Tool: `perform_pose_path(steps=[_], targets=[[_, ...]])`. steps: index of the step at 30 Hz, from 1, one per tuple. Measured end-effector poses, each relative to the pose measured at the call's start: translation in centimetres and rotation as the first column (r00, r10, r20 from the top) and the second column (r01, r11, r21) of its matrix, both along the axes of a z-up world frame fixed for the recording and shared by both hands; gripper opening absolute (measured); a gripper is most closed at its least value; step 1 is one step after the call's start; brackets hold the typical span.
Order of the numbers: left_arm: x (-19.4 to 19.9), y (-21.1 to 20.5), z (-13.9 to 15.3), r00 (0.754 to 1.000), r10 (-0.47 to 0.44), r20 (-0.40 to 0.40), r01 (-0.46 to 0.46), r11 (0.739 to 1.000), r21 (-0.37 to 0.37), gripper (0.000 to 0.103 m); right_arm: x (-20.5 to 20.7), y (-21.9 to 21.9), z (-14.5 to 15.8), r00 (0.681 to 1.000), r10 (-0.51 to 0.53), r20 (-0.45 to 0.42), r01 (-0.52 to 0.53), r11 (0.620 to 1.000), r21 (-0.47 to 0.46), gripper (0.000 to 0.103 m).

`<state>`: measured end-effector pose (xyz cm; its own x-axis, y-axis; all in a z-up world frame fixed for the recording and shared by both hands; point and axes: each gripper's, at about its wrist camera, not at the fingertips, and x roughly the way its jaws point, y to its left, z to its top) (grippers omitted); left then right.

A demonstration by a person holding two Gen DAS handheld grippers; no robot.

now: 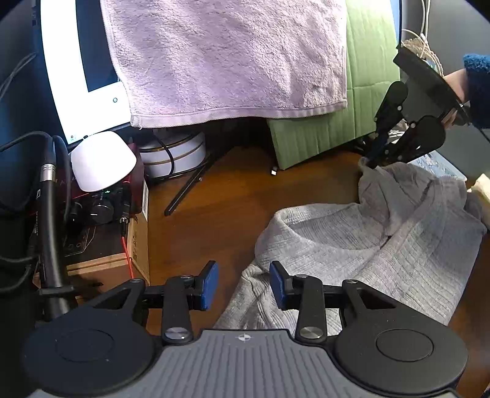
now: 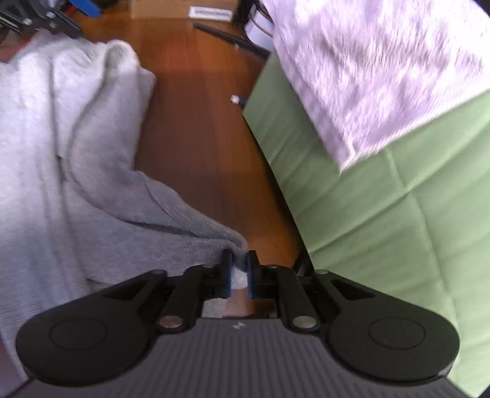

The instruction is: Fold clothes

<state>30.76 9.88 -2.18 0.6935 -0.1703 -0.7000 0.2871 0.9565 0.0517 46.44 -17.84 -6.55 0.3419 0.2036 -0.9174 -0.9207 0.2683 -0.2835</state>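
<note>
A grey ribbed garment [image 1: 352, 245] lies crumpled on the wooden table [image 1: 214, 214]. In the left wrist view my left gripper [image 1: 243, 283] hovers over the garment's near left edge, open, its blue pads apart and gripping nothing. My right gripper [image 1: 375, 160] reaches in from the upper right and pinches a raised corner of the cloth. In the blurred right wrist view the right gripper [image 2: 239, 272] is shut on that grey garment [image 2: 61, 137] corner, the fabric stretching away to the left. Part of the left gripper [image 2: 46, 15] shows at the top left there.
A lilac towel [image 1: 226, 58] hangs over a green cloth [image 1: 337, 131] at the back. A monitor [image 1: 76, 76], audio gear and cables on a cardboard box [image 1: 134, 254], a round white tin [image 1: 174, 153] and a black tripod leg [image 1: 190, 186] crowd the left. A blue sleeve [image 1: 477, 88] holds the right gripper.
</note>
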Motion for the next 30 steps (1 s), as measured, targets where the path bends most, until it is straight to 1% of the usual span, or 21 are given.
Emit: perform_pose_path(steps=[1, 2, 3, 4, 6, 8, 9, 11, 13, 14, 15, 16, 18, 20, 22, 25, 27, 28, 29, 30], targets=[[0.0, 0.0, 0.0, 1.0, 0.0, -0.002, 0.0, 1.0, 0.0, 0.036, 0.1, -0.1, -0.1, 1.0, -0.01, 0.0, 0.01, 1.0, 0.015, 0.011], [-0.1, 0.0, 0.0, 1.0, 0.0, -0.001, 0.0, 1.0, 0.001, 0.036, 0.0, -0.2, 0.3, 1.0, -0.019, 0.012, 0.019, 1.0, 0.023, 0.019], [-0.2, 0.0, 0.0, 1.0, 0.002, 0.0, -0.002, 1.0, 0.002, 0.036, -0.1, -0.3, 0.6, 0.999, -0.029, 0.025, 0.028, 0.999, 0.031, 0.031], [-0.3, 0.1, 0.0, 1.0, 0.004, 0.002, -0.004, 1.0, 0.002, 0.036, -0.4, -0.5, 1.1, 0.998, -0.027, 0.053, 0.025, 0.999, 0.033, 0.035], [-0.5, 0.2, -0.1, 1.0, 0.007, 0.006, -0.007, 1.0, 0.002, 0.036, -0.8, -1.0, 2.8, 0.996, -0.038, 0.086, 0.034, 0.998, 0.048, 0.037], [-0.9, 0.4, -0.1, 1.0, 0.006, 0.011, -0.006, 1.0, -0.006, 0.036, -1.4, -1.2, 4.8, 0.99, -0.082, 0.118, 0.072, 0.994, 0.082, 0.037], [-1.1, 0.5, -0.2, 1.0, 0.005, 0.012, -0.005, 1.0, -0.012, 0.036, -2.2, -0.8, 5.9, 0.987, -0.094, 0.13, 0.079, 0.99, 0.12, 0.037], [-1.6, 0.7, -0.2, 1.0, 0.005, 0.012, -0.004, 1.0, -0.025, 0.036, -4.4, 0.8, 7.3, 0.989, -0.068, 0.133, 0.04, 0.978, 0.204, 0.038], [-2.3, 0.9, 0.0, 1.0, 0.005, 0.019, -0.005, 0.999, -0.039, 0.036, -7.0, 3.5, 8.0, 0.991, -0.012, 0.133, -0.029, 0.951, 0.306, 0.05], [-2.7, 1.0, 0.0, 1.0, 0.006, 0.023, -0.005, 0.999, -0.047, 0.036, -8.0, 4.8, 8.1, 0.994, 0.014, 0.108, -0.052, 0.931, 0.361, 0.064], [-3.1, 1.2, 0.2, 1.0, 0.006, 0.027, -0.005, 0.999, -0.055, 0.036, -8.5, 6.2, 8.0, 0.997, 0.028, 0.071, -0.055, 0.914, 0.401, 0.074], [-3.6, 1.3, 0.3, 0.999, 0.007, 0.033, -0.005, 0.998, -0.062, 0.036, -8.9, 7.6, 7.8, 0.998, 0.043, 0.034, -0.054, 0.897, 0.44, 0.075], [-4.6, 1.5, 0.6, 0.999, 0.01, 0.046, -0.006, 0.997, -0.073, 0.036, -9.1, 10.3, 6.7, 0.998, 0.059, 0.023, -0.063, 0.895, 0.442, 0.075], [-5.5, 1.8, 0.6, 0.998, 0.015, 0.054, -0.011, 0.996, -0.084, 0.036, -9.1, 12.7, 5.0, 0.996, 0.071, 0.05, -0.085, 0.911, 0.402, 0.075], [-6.3, 2.1, 0.6, 0.998, 0.022, 0.059, -0.016, 0.995, -0.097, 0.036, -9.1, 14.7, 3.3, 0.995, 0.087, 0.044, -0.097, 0.925, 0.368, 0.074], [-7.1, 2.4, 0.4, 0.998, 0.024, 0.055, -0.018, 0.993, -0.113, 0.036, -9.0, 16.1, 1.9, 0.991, 0.122, 0.062, -0.135, 0.937, 0.323, 0.073], [-7.4, 2.5, 0.2, 0.998, 0.026, 0.058, -0.019, 0.993, -0.118, 0.036, -8.4, 16.5, 0.8, 0.99, 0.131, 0.059, -0.143, 0.943, 0.301, 0.072], [-7.5, 2.5, 0.2, 0.998, 0.026, 0.059, -0.018, 0.992, -0.122, 0.036, -8.1, 16.7, 0.5, 0.99, 0.132, 0.049, -0.14, 0.946, 0.293, 0.069], [-7.6, 2.5, 0.2, 0.998, 0.023, 0.06, -0.016, 0.992, -0.127, 0.036, -7.7, 16.6, 0.3, 0.992, 0.124, 0.032, -0.128, 0.95, 0.284, 0.059], [-7.7, 2.6, 0.1, 0.998, 0.021, 0.06, -0.013, 0.991, -0.132, 0.036, -7.2, 16.6, 0.1, 0.993, 0.115, 0.016, -0.115, 0.954, 0.276, 0.046]])
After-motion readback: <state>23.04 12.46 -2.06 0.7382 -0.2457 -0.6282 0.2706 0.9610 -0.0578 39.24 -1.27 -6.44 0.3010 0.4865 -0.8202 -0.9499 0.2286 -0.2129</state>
